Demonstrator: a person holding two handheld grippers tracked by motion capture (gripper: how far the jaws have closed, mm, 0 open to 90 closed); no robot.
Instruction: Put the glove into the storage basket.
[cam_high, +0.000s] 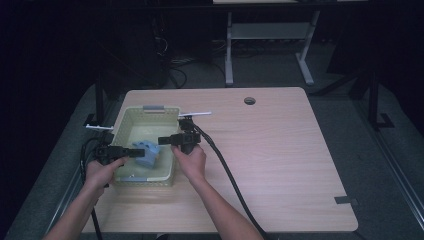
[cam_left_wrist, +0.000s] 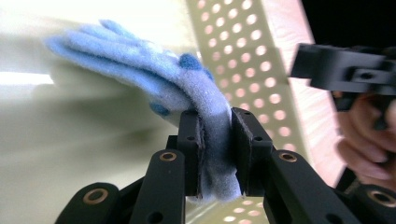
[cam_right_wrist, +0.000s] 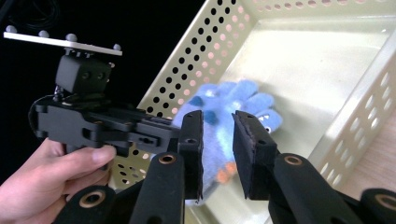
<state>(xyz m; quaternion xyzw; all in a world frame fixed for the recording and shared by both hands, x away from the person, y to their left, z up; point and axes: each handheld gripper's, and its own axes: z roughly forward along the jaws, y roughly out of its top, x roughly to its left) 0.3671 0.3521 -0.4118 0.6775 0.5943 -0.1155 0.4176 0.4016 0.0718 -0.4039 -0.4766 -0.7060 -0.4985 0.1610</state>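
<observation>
Blue plush toy (cam_high: 147, 152) hangs pinched at the tip of our left gripper (cam_high: 134, 152), inside the pale perforated basket (cam_high: 131, 116) on the wooden table (cam_high: 280, 150). Starting at our left, we grasp that gripper from outside the basket's left wall, its jaws reaching over the rim. In the left gripper view the two black pads (cam_left_wrist: 192, 140) press a fold of the fleece flat between them, while the rest of the toy (cam_left_wrist: 140, 60) spreads up and away beyond the jaws toward the basket floor. Further right, the toy sits between both tools. Our right gripper (cam_high: 165, 140) reaches in over the basket's right wall, just beside the toy. In the right gripper view its jaws stand parted with a clear gap; the toy (cam_right_wrist: 233, 112) lies just beyond the tips, unclamped by them.
</observation>
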